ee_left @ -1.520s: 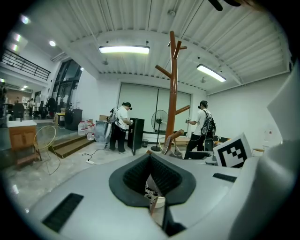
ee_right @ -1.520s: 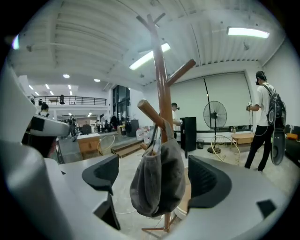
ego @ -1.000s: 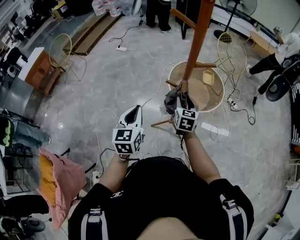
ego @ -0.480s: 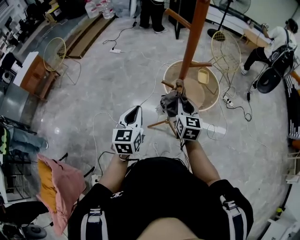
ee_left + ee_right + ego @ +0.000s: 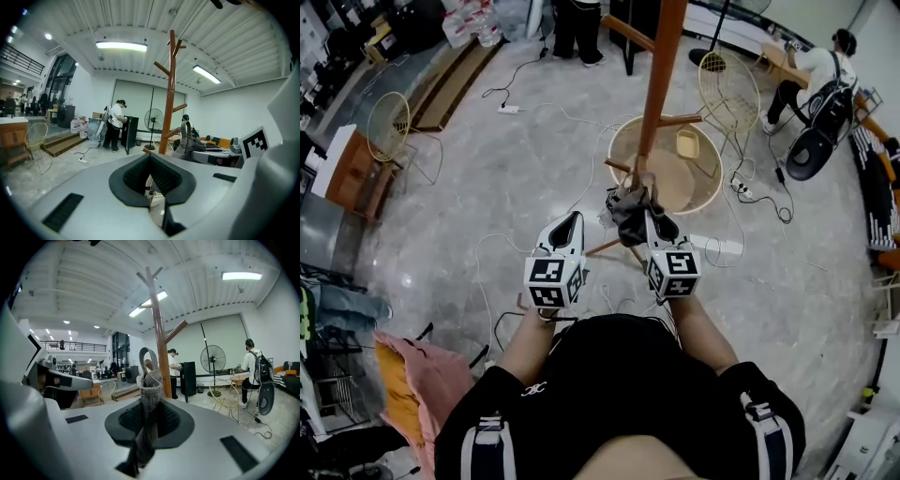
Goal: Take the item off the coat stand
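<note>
A tall brown wooden coat stand (image 5: 654, 84) rises just ahead of me. On one of its low pegs hangs a dark grey fabric item (image 5: 628, 208) with a strap loop. My right gripper (image 5: 654, 225) is at that peg. Its jaws are closing, and in the right gripper view the pads pinch the grey fabric (image 5: 150, 394), whose loop stands up in front of the pole (image 5: 161, 348). My left gripper (image 5: 565, 230) hovers to the left of the stand, jaws together with nothing between them. In the left gripper view the stand (image 5: 171, 93) and the hanging item (image 5: 186, 143) are ahead to the right.
A round wooden tub (image 5: 622, 141) sits at the stand's foot. Wire chairs stand at the back right (image 5: 728, 80) and far left (image 5: 387, 127). Cables trail over the marble floor (image 5: 497, 262). A pink cloth (image 5: 417, 375) lies at my left. A person (image 5: 811, 75) works at the back right.
The right gripper's jaws have come together on the grey item at the peg and the gripper has drawn slightly toward me. The left gripper holds its place.
</note>
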A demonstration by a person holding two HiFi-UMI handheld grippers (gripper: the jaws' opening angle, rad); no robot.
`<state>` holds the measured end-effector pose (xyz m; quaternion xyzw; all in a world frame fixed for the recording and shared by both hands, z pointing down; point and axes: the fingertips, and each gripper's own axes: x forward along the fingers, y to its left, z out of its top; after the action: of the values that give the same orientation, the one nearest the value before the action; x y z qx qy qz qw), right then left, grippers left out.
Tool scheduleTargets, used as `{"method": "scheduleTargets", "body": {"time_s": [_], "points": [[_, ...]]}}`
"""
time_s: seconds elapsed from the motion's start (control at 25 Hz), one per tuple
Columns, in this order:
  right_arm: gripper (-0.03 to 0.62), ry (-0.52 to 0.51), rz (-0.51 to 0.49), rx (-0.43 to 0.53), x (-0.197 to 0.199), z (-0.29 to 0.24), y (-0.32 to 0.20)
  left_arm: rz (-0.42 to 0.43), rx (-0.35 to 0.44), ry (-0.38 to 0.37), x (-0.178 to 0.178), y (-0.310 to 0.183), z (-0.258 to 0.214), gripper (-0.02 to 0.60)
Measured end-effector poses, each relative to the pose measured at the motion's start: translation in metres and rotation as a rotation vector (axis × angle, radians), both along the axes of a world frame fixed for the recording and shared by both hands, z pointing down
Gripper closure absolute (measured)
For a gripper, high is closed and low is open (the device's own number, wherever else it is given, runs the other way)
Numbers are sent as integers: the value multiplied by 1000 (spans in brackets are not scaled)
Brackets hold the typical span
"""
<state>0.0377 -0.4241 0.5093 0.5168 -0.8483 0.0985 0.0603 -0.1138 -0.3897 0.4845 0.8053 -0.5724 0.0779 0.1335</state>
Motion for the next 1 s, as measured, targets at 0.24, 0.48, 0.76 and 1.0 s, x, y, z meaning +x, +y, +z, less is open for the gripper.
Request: {"method": "scheduleTargets", "body": {"time_s": [0.24,0.48,0.76,1.0], "points": [[551,10,11,2,13,9,21,56,-2,4,16,0,3,565],[553,15,53,-44,29,25,28,100,0,8,29,0,3,565],[553,14,105,-41,43,23,32,143,16,14,41,0,-3,565],[553,16,117,-35,43,21,40,153,19,13,39,6,-4,565]]}}
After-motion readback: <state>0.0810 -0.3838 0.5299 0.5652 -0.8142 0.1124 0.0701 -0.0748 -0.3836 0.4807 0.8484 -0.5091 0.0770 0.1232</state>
